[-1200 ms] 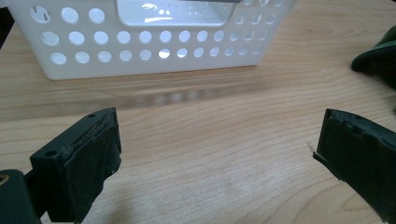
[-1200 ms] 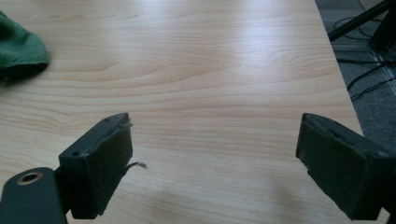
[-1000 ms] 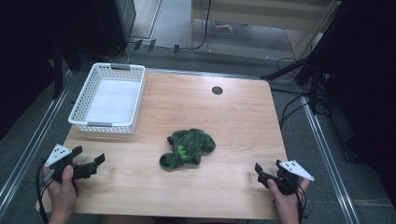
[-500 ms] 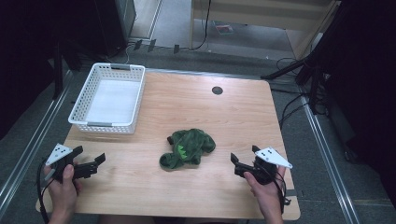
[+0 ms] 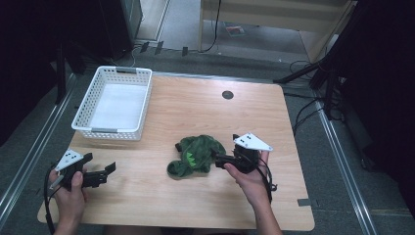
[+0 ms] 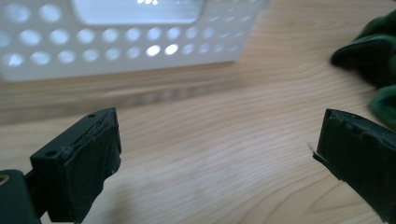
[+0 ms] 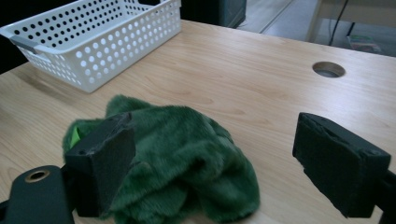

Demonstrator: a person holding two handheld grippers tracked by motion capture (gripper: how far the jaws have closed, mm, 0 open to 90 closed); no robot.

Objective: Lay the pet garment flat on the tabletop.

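Observation:
A crumpled green plush cloth [image 5: 195, 155] with a bright green patch lies in the middle of the wooden table [image 5: 195, 107]. My right gripper [image 5: 219, 160] hovers at its right edge, open, jaws pointing left at the cloth. In the right gripper view the green plush cloth [image 7: 187, 158] sits low between and behind the wide-apart jaws, with nothing pinched. My left gripper [image 5: 108, 170] rests near the table's front left corner, open and holding nothing. Its own view shows bare wood between the jaws and the green plush cloth [image 6: 373, 60] at the far right.
A white perforated basket [image 5: 115, 104], with nothing in it, stands at the table's back left; it appears as the white basket [image 6: 126, 37] and the white basket [image 7: 93, 37] in the gripper views. A round cable hole [image 5: 227, 94] sits near the far edge. Cables lie on the floor beyond.
My right gripper has travelled left and slightly up from the front right corner to the cloth's right edge, jaws still apart. The left gripper and the cloth have stayed put.

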